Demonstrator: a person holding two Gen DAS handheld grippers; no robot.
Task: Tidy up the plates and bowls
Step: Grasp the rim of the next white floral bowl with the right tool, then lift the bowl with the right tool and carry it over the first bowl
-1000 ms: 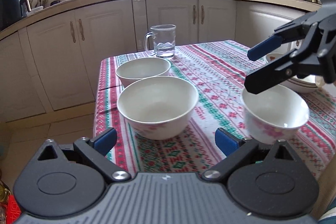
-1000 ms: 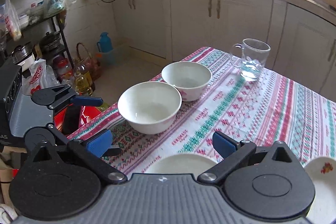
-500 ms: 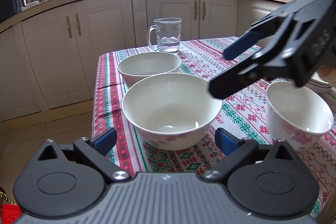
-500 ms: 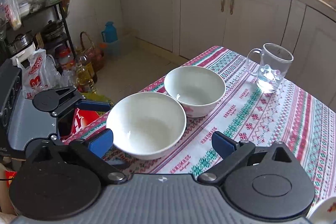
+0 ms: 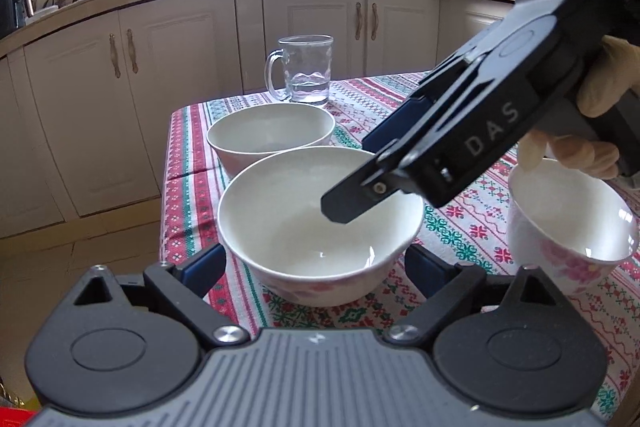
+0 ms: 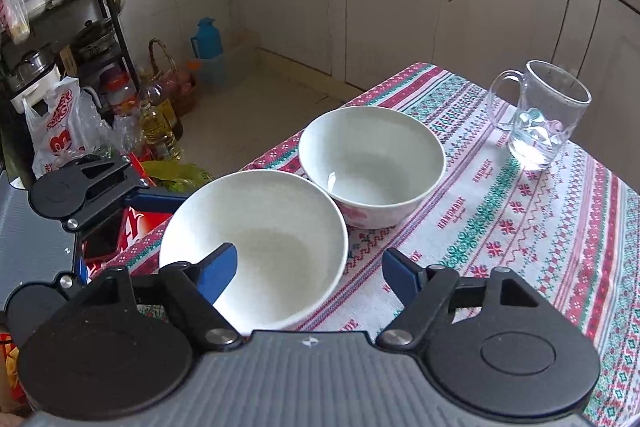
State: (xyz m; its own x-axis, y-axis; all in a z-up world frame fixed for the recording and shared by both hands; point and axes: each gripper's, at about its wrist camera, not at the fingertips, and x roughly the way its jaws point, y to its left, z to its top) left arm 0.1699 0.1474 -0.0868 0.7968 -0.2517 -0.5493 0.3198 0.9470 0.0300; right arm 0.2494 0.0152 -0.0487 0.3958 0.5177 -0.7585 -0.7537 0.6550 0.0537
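At centre of both wrist views stands the large white ceramic bowl with a pink floral base (image 5: pixel 320 227), on the striped red-and-green tablecloth of the worktop (image 6: pixel 540 227). Compared with one second earlier, the right gripper (image 6: pixel 310 271) has travelled from above the small flowered bowl (image 5: pixel 568 223) at right of the left view to the large bowl. Its left blue-padded finger (image 6: pixel 218 273) now reaches inside the rim while the other finger lies outside the wall; the fingers are closing, the wall between them, but the pads are not yet seen pressing it. The left gripper (image 5: pixel 316 269) has edged closer; its fingers flank the same bowl at lower frame and are closing, apart from its sides. Behind, touching or nearly so, sits a second white ceramic bowl (image 6: pixel 372 163); the clear glass mug (image 6: pixel 540 115) stands farther back. Judged from this, a rim grasp is imminent, probably to nest the bowls.
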